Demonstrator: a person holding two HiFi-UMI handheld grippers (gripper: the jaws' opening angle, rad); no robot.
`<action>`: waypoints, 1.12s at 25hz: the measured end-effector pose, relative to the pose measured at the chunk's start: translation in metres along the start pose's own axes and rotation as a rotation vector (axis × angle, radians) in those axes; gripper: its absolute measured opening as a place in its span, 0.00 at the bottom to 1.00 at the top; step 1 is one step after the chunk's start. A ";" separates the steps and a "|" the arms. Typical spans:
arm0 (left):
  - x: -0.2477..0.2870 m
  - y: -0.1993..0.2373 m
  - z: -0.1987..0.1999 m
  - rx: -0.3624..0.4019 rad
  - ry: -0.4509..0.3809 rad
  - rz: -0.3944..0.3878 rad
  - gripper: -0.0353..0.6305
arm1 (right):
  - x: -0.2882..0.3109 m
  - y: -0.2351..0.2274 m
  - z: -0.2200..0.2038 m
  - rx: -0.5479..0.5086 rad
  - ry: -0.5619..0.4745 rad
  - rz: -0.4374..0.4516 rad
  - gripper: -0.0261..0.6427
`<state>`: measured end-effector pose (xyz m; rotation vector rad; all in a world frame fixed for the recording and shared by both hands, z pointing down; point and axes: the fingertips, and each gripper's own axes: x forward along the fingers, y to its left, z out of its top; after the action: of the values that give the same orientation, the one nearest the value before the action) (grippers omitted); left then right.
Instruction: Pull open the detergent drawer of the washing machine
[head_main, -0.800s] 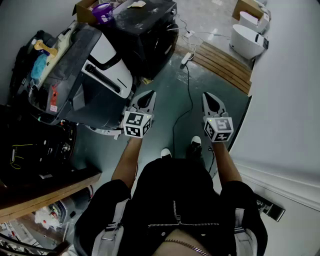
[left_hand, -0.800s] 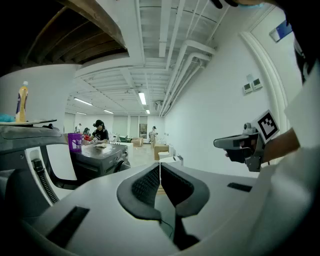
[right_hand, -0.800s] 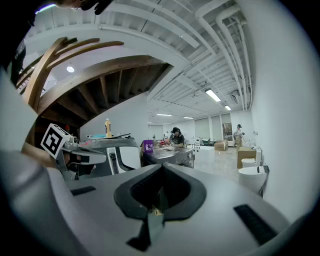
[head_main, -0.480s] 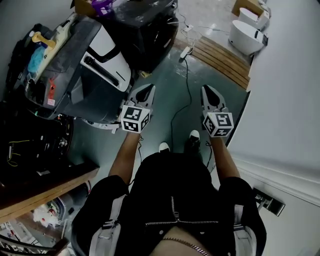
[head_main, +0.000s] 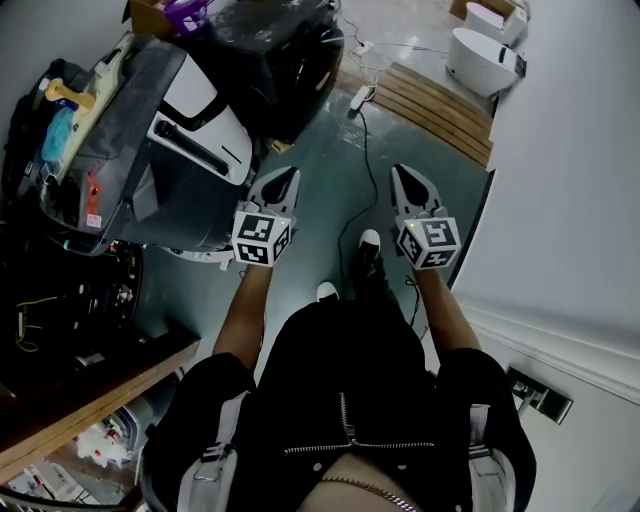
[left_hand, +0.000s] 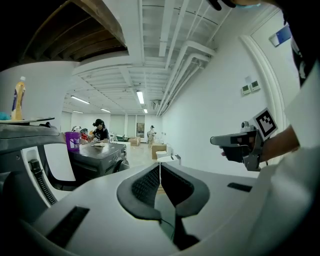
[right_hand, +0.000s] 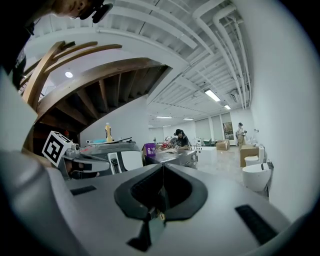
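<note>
A dark washing machine with a purple cup on top stands at the far left of the floor; its drawer cannot be made out. It also shows ahead in the left gripper view, the dark washing machine. A grey-and-white appliance stands nearer me on the left. My left gripper is held in the air beside that appliance, shut and empty. My right gripper hovers level with it over the floor, shut with nothing in it. Jaws meet in both gripper views, left gripper and right gripper.
A black cable runs from a power strip across the green floor between my grippers. Wooden slats and white toilets lie ahead on the right. A white wall borders my right, a wooden bench my left. People work far off.
The person has stepped forward, the right foot now ahead. Both grippers have moved up and slightly left in the head view, still shut, and the appliances have come nearer.
</note>
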<state>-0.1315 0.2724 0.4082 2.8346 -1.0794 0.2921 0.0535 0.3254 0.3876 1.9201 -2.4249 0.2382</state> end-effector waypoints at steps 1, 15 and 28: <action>0.005 0.001 0.001 0.000 0.003 -0.001 0.09 | 0.003 -0.003 0.000 0.003 0.003 0.002 0.03; 0.111 0.047 0.022 -0.016 0.038 0.049 0.09 | 0.121 -0.067 0.018 0.047 0.007 0.090 0.03; 0.201 0.087 0.048 -0.052 0.047 0.187 0.09 | 0.235 -0.142 0.038 0.084 0.035 0.244 0.03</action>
<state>-0.0357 0.0696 0.4050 2.6717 -1.3244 0.3384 0.1392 0.0617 0.3934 1.6287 -2.6633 0.3835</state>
